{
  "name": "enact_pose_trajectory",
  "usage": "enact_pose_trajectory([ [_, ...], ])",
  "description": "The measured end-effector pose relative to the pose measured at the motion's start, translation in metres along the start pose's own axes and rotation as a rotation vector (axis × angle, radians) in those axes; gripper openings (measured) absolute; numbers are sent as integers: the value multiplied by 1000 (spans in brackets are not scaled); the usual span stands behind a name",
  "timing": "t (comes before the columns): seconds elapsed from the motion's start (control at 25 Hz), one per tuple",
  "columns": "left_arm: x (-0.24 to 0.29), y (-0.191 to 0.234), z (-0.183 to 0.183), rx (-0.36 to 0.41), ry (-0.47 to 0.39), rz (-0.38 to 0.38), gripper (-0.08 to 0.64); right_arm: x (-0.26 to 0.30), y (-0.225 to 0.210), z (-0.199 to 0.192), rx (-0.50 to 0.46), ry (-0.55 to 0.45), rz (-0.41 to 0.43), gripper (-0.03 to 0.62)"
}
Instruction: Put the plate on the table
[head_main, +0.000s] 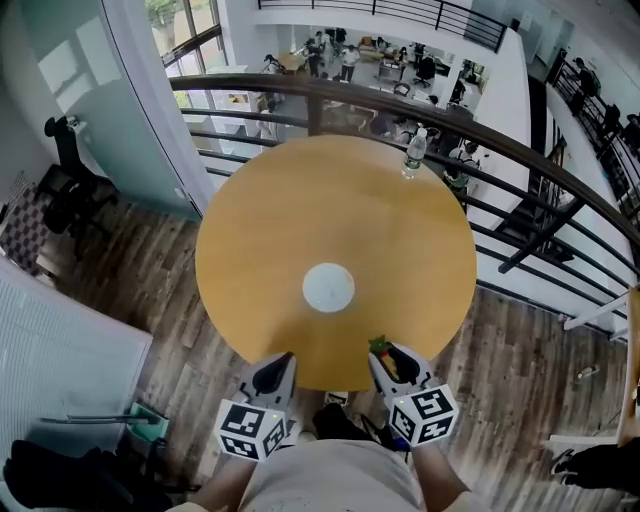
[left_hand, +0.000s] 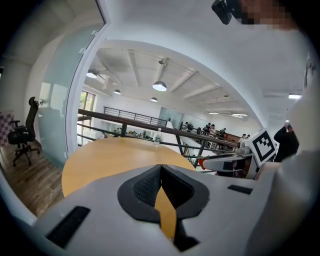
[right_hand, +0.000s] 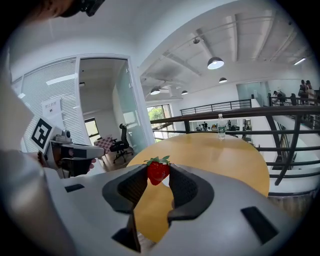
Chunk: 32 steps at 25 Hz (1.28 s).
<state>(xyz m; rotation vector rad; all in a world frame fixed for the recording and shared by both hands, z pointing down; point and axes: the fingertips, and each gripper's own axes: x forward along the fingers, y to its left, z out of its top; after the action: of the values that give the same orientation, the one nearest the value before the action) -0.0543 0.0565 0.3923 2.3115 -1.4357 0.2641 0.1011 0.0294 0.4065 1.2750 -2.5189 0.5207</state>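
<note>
left tongs (left_hand: 160, 169) closed | right tongs (right_hand: 159, 169) grip strawberry (right_hand: 158, 173) | plate (head_main: 328, 287) on table (head_main: 255, 215) (bottle (head_main: 414, 153) beyond)

The right gripper (right_hand: 159, 172) clamps a strawberry (right_hand: 158, 170) above the round table (right_hand: 225, 155).

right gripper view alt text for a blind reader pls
The right gripper pinches a red strawberry between its jaw tips, over the near edge of a round wooden table. A water bottle stands at the far edge by a railing; the left gripper is at left.
</note>
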Motion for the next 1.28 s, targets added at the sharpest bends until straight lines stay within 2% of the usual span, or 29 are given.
enact_pose_trajectory([
  [0.32, 40, 13, 22, -14, 2, 31, 23, 35, -31, 19, -2, 18, 33, 146],
  [0.6, 62, 24, 28, -14, 25, 17, 23, 52, -43, 25, 4, 32, 21, 146],
  [0.88, 80, 45, 38, -7, 55, -26, 23, 71, -43, 33, -37, 61, -33, 146],
  [1.28, 109, 67, 37, 0, 99, -100, 23, 94, -51, 30, -10, 91, -100, 146],
])
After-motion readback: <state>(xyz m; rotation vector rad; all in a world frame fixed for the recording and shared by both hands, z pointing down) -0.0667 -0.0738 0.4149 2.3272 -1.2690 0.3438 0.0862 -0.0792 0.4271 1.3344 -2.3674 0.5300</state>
